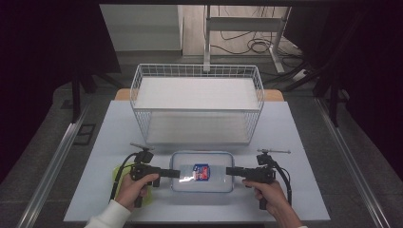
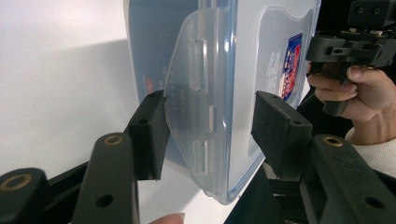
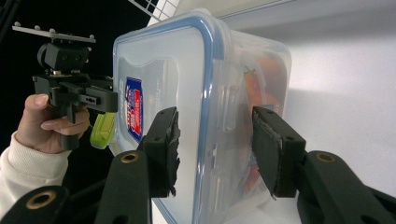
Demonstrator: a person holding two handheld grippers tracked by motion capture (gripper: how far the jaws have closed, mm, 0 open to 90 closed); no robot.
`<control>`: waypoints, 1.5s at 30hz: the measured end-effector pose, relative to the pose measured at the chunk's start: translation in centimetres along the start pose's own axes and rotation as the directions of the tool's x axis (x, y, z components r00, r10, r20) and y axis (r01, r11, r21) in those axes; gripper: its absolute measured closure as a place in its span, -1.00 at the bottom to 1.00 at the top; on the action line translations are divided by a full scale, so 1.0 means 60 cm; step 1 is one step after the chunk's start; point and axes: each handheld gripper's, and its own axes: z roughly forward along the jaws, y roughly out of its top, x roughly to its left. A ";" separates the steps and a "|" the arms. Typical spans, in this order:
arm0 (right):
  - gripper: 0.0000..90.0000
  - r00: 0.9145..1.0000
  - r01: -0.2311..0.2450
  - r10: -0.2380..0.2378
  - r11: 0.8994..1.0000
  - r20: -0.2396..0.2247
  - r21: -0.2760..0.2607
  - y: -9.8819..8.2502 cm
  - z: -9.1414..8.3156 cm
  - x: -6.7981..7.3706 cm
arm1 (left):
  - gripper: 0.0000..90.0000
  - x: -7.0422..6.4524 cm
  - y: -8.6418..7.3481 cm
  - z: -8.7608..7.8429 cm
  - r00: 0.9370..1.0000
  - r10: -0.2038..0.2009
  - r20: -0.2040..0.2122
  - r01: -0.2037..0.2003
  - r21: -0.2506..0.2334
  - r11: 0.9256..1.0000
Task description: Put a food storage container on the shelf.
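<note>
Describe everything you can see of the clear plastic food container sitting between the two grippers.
The clear rectangular plastic container with a blue-rimmed lid lies flat on the white table, in front of the white wire basket. A red-and-blue label sits on its lid, something orange shows inside, and latch flaps hang at both short ends. The left gripper straddles one flap and the right gripper the other end; contact is unclear.

Clear plastic lidded container [image 1: 203, 171] on table [image 1: 294, 142], just before white wire basket [image 1: 197, 102]. Left gripper [image 1: 176, 173] at its left end, right gripper [image 1: 229, 171] at right end. Yellow-green object [image 1: 117, 172] left, beside left hand [image 1: 135, 186].
</note>
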 end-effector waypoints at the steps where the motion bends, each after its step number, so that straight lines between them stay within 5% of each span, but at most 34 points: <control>1: 0.17 1.000 0.001 -0.001 1.000 -0.001 0.001 0.000 0.000 0.000 | 0.05 -0.001 0.000 -0.001 1.000 0.002 0.001 -0.002 -0.003 1.000; 26: 0.19 0.998 0.035 -0.037 0.999 -0.052 -0.038 0.011 -0.019 0.039 | 0.08 -0.045 0.008 -0.052 0.999 0.051 -0.010 -0.051 -0.054 0.997; 45: 0.19 0.993 0.101 -0.105 0.992 -0.053 -0.079 0.087 -0.053 0.119 | 0.10 -0.110 0.063 -0.123 0.995 0.098 -0.015 -0.099 -0.129 0.987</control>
